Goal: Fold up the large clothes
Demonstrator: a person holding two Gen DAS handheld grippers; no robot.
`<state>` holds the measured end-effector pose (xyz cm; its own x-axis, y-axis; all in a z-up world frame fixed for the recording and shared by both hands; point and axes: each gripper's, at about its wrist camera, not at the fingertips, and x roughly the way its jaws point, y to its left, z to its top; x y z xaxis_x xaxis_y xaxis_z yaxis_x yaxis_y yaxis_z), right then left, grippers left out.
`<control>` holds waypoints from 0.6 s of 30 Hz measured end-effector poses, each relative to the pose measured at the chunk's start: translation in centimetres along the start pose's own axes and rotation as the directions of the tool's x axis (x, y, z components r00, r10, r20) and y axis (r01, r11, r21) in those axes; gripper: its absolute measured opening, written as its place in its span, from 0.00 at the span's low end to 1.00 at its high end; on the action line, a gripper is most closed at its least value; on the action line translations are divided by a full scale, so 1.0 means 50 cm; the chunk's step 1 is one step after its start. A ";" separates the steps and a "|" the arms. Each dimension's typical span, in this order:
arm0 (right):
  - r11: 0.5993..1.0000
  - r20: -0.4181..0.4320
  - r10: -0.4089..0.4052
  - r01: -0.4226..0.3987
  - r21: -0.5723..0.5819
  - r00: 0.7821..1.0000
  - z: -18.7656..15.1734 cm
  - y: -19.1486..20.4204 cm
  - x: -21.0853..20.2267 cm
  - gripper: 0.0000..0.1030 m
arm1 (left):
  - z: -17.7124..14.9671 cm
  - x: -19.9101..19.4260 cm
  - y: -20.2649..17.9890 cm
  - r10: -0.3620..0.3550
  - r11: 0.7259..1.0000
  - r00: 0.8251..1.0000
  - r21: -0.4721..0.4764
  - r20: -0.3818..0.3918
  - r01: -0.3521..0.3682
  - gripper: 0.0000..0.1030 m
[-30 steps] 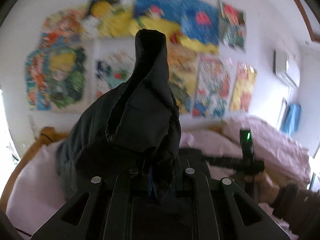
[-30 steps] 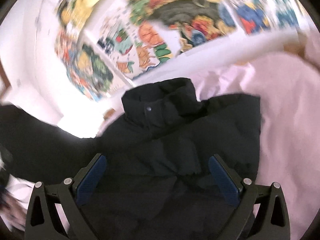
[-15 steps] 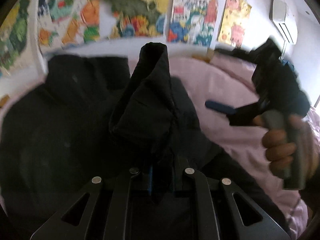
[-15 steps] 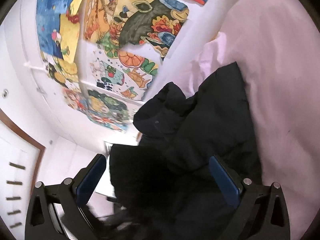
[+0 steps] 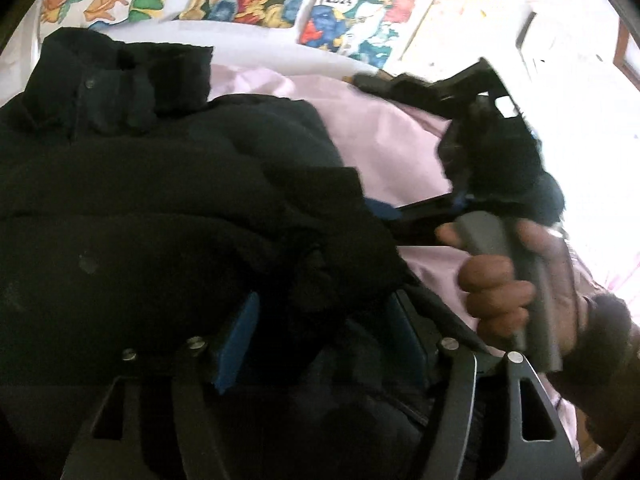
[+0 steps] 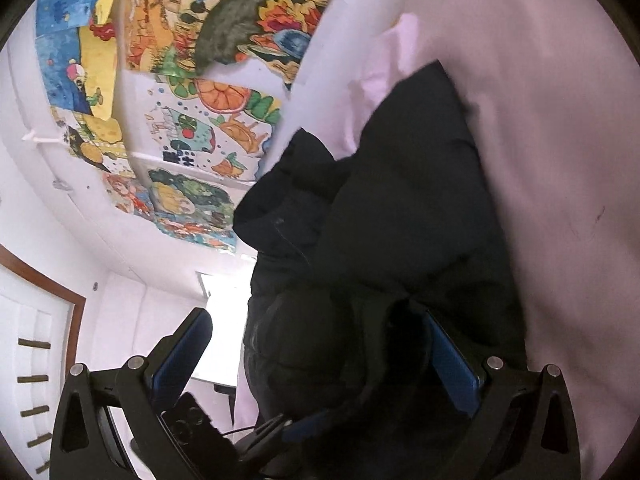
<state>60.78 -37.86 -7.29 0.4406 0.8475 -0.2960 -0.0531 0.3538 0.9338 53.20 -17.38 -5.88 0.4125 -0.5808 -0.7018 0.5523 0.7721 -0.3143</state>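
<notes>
A black puffer jacket [image 5: 160, 200] lies on a pink bedsheet [image 6: 560, 160], its collar [image 5: 120, 80] at the top left of the left wrist view. My left gripper [image 5: 320, 336] is low over the jacket's near edge. Its jaws are opening, and a loose fold of sleeve [image 5: 328, 272] lies between the blue pads [image 5: 236, 340] without being pinched. A hand [image 5: 500, 288] holds my right gripper [image 5: 364, 142] at the jacket's right side. In its own view the right gripper [image 6: 320, 360] stands open, with dark jacket fabric [image 6: 420, 200] bulging between its fingers.
Colourful posters [image 6: 224, 40] cover the white wall behind the bed. A door with a brown frame [image 6: 36, 320] is at the left of the right wrist view. Bare pink sheet stretches to the right of the jacket.
The left gripper came down with the pinched sleeve onto the jacket, and its jaws have now parted, letting the sleeve slump. The right gripper has sunk and rolled, staying open.
</notes>
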 end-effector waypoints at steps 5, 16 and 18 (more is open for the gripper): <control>0.992 -0.018 -0.126 0.125 -0.021 0.992 -0.008 -0.015 0.004 0.87 | -0.007 -0.075 0.023 -0.005 0.998 1.000 -0.056 0.025 0.007 0.59; 0.913 0.075 -0.344 0.352 -0.205 0.936 -0.027 0.049 -0.016 0.06 | -0.009 -0.336 0.214 0.330 0.914 0.915 -0.319 0.232 -0.249 0.69; 0.878 0.142 -0.369 0.395 -0.272 0.918 -0.026 0.091 -0.030 0.06 | -0.016 -0.364 0.271 0.402 0.872 0.884 -0.393 0.238 -0.291 0.75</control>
<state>58.70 -37.00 -2.87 0.5519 0.5916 -0.5877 -0.1163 0.7525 0.6483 52.58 3.84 2.15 0.7591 -0.2642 -0.5949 0.0768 0.9439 -0.3212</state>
